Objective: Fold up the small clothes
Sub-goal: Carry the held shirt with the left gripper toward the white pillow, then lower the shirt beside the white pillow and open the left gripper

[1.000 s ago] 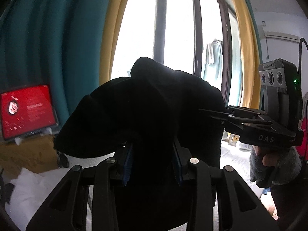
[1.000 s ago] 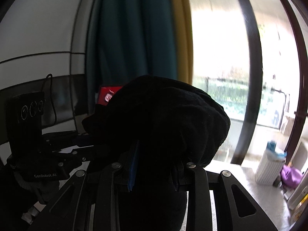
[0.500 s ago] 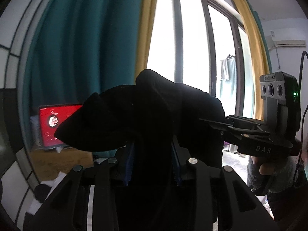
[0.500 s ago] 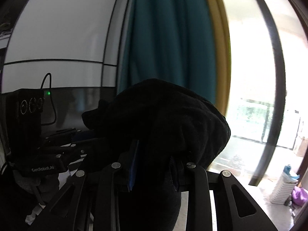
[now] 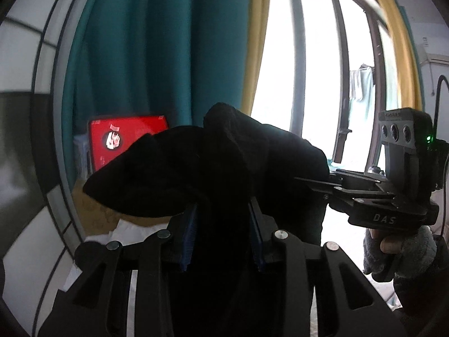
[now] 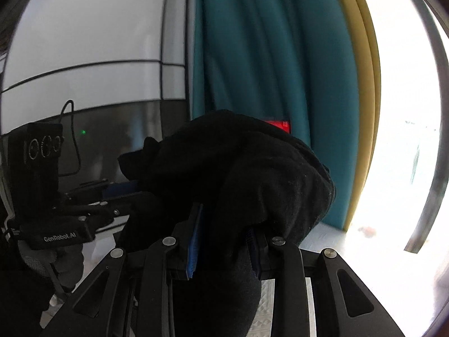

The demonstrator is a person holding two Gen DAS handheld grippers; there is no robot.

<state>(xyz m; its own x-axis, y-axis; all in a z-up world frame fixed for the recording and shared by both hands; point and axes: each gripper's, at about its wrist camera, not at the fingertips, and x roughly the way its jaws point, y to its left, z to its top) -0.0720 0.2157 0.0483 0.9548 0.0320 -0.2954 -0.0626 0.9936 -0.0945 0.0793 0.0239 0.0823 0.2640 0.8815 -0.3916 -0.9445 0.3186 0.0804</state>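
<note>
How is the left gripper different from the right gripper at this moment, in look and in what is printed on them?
The right gripper bears the letters DAS on its body; the left gripper bears the print GenRobot.AI. A hand in a grey fingerless glove shows under the right gripper, while the hand under the left gripper is too dark to make out. Both have blue-padded jaws shut on the same black garment, held up off the surface.

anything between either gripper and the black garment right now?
No. The black garment is already clamped between the fingers of the left gripper and the right gripper. It hangs in the air between them.
</note>
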